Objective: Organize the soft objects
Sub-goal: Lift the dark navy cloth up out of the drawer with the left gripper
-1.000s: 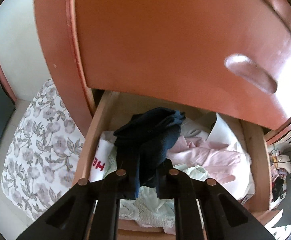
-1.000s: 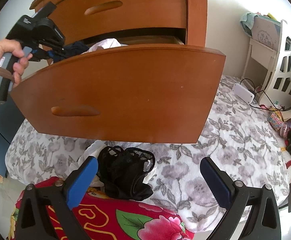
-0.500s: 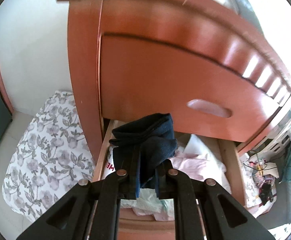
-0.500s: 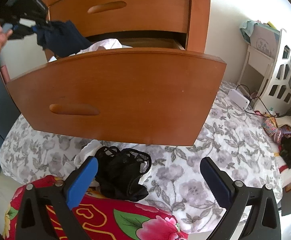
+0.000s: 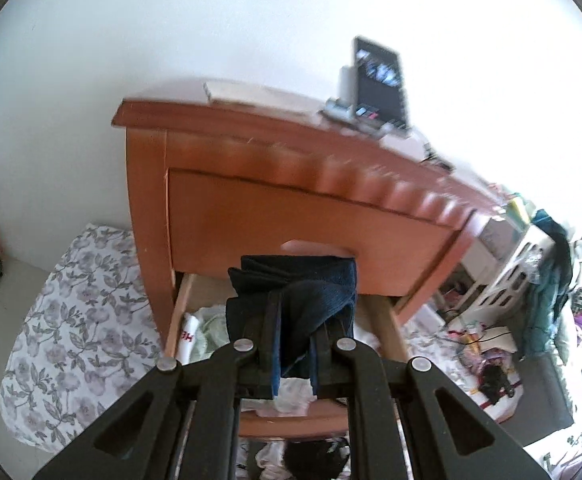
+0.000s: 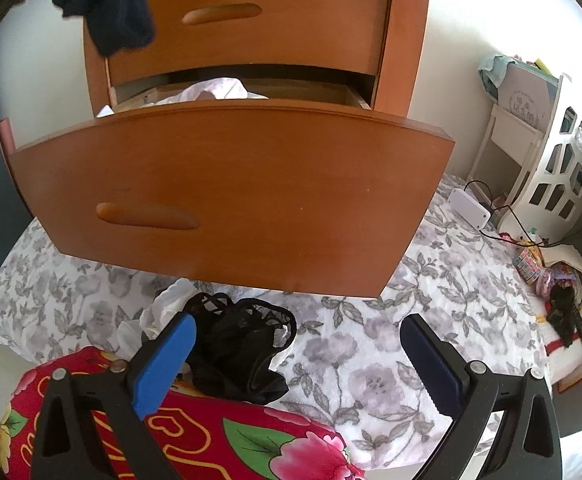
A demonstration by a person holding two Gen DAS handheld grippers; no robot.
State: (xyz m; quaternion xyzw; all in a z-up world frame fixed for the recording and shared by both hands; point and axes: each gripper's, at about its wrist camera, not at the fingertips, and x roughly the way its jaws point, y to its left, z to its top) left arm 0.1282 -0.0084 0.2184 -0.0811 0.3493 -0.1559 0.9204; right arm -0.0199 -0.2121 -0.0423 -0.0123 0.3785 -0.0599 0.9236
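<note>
While clamped tight on the navy cloth (image 5: 299, 300), left gripper (image 5: 293, 354): keep the pinch firm, since folds bulge above the fingers and a tail hangs below. Lift clear of the open drawer (image 6: 231, 196) before swinging aside, so no trailing edge catches the white clothes (image 6: 215, 90) heaped inside. Choose a landing spot on the floral bed (image 6: 371, 340), apart from the black lace (image 6: 239, 352). Right gripper (image 6: 297, 364): wide open, holding nothing, poised over the bed just beside the lace; lower straight, close on the thickest bunch, avoid snagging the red blanket (image 6: 211, 440).
</note>
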